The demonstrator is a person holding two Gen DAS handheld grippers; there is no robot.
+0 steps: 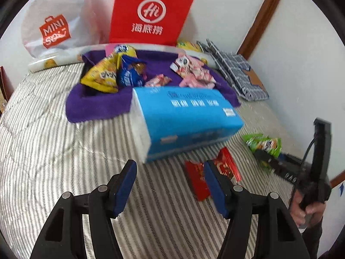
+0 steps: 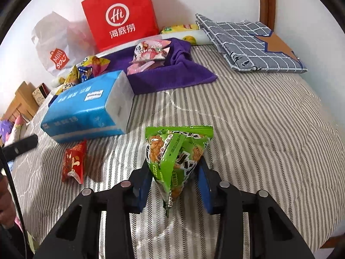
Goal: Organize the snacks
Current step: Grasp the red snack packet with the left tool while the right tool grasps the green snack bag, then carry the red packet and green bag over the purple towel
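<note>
My right gripper [image 2: 174, 172] is shut on a green snack packet [image 2: 179, 149], which stands upright between its blue pads over the striped bed cover [image 2: 248, 129]. The left wrist view shows the same packet [image 1: 264, 143] at the right, clamped in that gripper. My left gripper [image 1: 168, 166] hangs open over the stripes, nothing between its fingers. A red snack packet [image 1: 197, 181] lies just beside its right finger [image 1: 212, 185] and shows again in the right wrist view [image 2: 73, 164]. Yellow [image 1: 101, 75], blue [image 1: 129, 73] and pink [image 1: 194, 71] snack packets lie on a purple towel [image 1: 97, 105].
A blue tissue pack [image 1: 185, 116] lies between the grippers and the towel. At the wall stand a red paper bag [image 1: 151, 13] and a white plastic bag [image 1: 54, 21]. A folded plaid cloth [image 2: 248, 43] lies at the far right. A hand [image 1: 306, 211] holds the right gripper.
</note>
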